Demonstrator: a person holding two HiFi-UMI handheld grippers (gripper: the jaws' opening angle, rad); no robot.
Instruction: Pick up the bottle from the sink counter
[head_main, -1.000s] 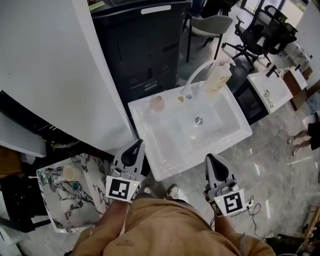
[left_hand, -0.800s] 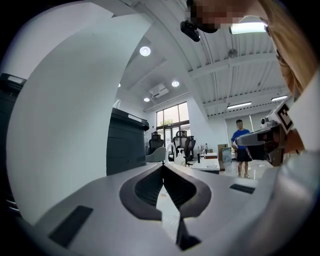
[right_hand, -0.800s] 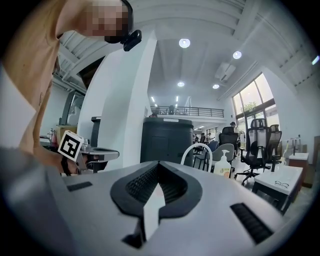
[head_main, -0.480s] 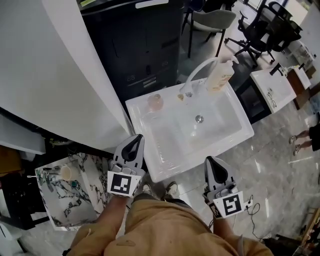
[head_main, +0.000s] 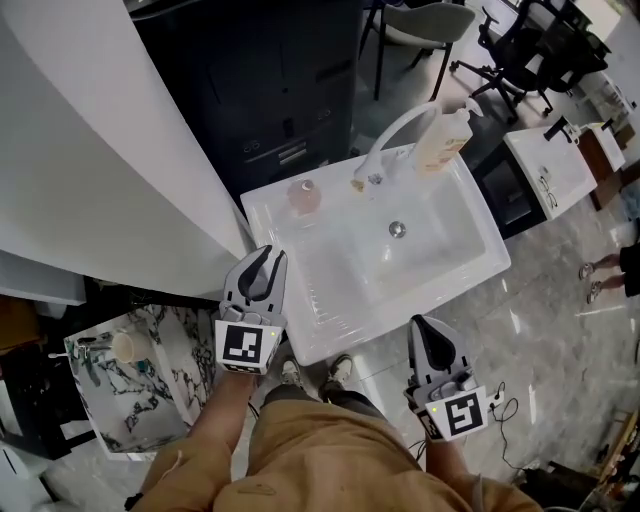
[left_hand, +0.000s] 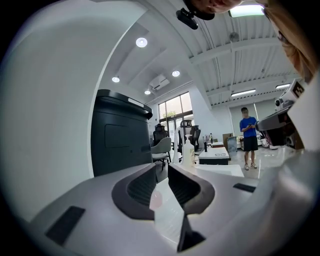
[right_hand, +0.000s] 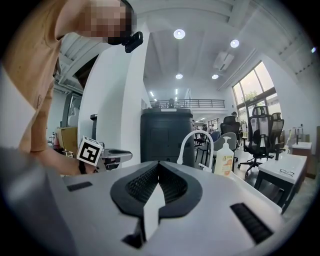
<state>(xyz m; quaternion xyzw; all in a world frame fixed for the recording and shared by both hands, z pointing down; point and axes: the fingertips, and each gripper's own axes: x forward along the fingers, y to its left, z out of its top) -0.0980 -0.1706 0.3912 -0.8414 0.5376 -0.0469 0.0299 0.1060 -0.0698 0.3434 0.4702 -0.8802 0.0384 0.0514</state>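
Eyes on the bottle (head_main: 440, 140) first. It's a pale pump bottle with an orange patch on its label, and the print is too small to read. The only other markings out here are the black-and-white squares on the left marker cube (head_main: 247, 345) and the right marker cube (head_main: 460, 412).

The bottle stands upright at the far right corner of the white sink surface (head_main: 470, 275), just beside the arched white tap (head_main: 392, 135). A small pinkish thing (head_main: 304, 196) sits at the far left of that surface, and what it is I can't tell. Behind the sink there's a dark cabinet (head_main: 290, 90), with a broad white wall (head_main: 90, 160) to its left. There's a polished stone floor (head_main: 560, 330), with office chairs (head_main: 515, 50) and a white desk (head_main: 545, 170) off to the right. A marble-patterned stand (head_main: 150, 400) carries a cup (head_main: 123, 346) down at the left. In the left gripper view, a person in a blue top (left_hand: 247, 131) stands across the room under ceiling lights.

Now the claws. The left claw (head_main: 268, 256) shows at the sink's left rim, pointing level. Its jaws have just been opening, and there's a narrow gap with nothing between them. The bottle is well ahead of it. The right claw (head_main: 422, 324) hangs short of the sink's near edge, over the floor. Its jaws are closed tip to tip and it's empty. Both are well apart from the bottle.
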